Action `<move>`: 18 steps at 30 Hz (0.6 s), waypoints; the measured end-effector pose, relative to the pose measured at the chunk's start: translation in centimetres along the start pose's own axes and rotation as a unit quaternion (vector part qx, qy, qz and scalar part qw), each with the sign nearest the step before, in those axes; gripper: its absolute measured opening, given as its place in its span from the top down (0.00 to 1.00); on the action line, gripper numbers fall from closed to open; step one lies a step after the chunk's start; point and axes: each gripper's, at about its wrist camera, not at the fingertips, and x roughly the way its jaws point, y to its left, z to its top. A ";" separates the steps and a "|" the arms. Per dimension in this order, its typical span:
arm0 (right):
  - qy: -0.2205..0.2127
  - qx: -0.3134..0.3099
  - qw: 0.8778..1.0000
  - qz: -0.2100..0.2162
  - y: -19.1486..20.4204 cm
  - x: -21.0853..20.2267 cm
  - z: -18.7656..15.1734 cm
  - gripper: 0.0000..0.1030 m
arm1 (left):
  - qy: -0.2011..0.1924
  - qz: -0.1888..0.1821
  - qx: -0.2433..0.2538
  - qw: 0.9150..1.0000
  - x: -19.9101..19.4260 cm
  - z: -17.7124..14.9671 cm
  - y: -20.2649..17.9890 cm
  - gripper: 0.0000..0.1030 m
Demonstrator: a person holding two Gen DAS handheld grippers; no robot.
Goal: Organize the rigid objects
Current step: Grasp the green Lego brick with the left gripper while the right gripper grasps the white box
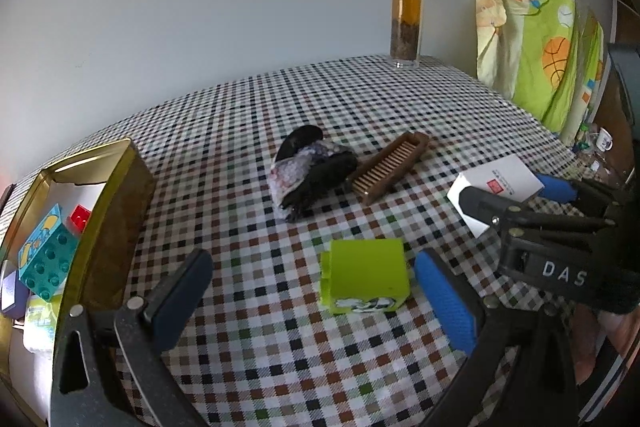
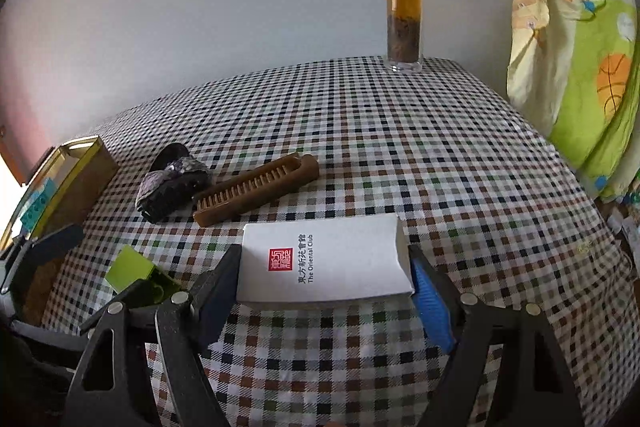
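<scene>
Your right gripper [image 2: 325, 275] was clamped on the white box [image 2: 324, 261], both pads against its ends, the box lifted slightly off the checked cloth [image 2: 400, 147]. Your left gripper [image 1: 316, 283] stood wide, with the green block [image 1: 364, 275] between its fingers, nearer the right pad and untouched. At far left the tin [image 1: 108, 195] held a teal block [image 1: 48, 259] and a red brick [image 1: 81, 217]. The brush [image 2: 256, 189] and the dark bundle [image 2: 174, 187] lay touching mid-table; the bottle [image 2: 403, 7] stood at the far edge.

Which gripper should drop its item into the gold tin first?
Left. The gold tin sits on its side, and the open left gripper brackets the green block.
</scene>
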 end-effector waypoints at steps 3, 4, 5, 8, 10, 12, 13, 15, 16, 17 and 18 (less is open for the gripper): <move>0.000 -0.004 1.000 -0.003 0.1 -0.1 -0.1 0.22 | 0.011 -0.004 0.003 1.000 0.4 0.1 -0.2 0.01; 0.000 -0.006 1.000 -0.005 0.2 0.0 0.0 0.22 | 0.015 -0.005 0.004 1.000 0.6 0.1 -0.2 0.01; 0.000 -0.008 1.000 -0.007 0.4 0.0 0.0 0.22 | 0.020 -0.007 0.003 1.000 0.7 0.0 -0.1 0.01; -0.001 -0.011 1.000 -0.005 0.5 0.0 0.0 0.22 | 0.028 -0.018 -0.004 0.999 1.1 0.0 0.0 0.14; -0.002 -0.009 1.000 -0.004 0.5 -0.1 0.0 0.22 | 0.033 -0.031 -0.008 0.999 1.3 -0.1 0.2 0.28; -0.005 -0.007 1.000 0.001 0.5 -0.2 0.0 0.22 | 0.037 -0.047 -0.010 0.998 1.4 -0.1 0.2 0.54; -0.006 -0.006 1.000 0.001 0.5 -0.2 -0.1 0.22 | 0.039 -0.055 -0.011 0.998 1.4 -0.1 0.2 0.58; -0.007 -0.005 1.000 0.002 0.5 -0.2 0.0 0.22 | 0.033 -0.062 -0.018 0.997 1.2 -0.2 0.5 0.59; -0.010 -0.005 1.000 0.006 0.6 -0.3 0.0 0.22 | 0.030 -0.065 -0.021 0.997 1.1 -0.2 0.6 0.59; -0.012 -0.004 1.000 0.008 0.7 -0.4 0.0 0.22 | 0.025 -0.067 -0.024 0.997 0.9 -0.3 0.8 0.59; -0.017 -0.005 1.000 0.010 0.8 -0.5 0.0 0.22 | 0.020 -0.067 -0.027 0.997 0.7 -0.3 0.9 0.59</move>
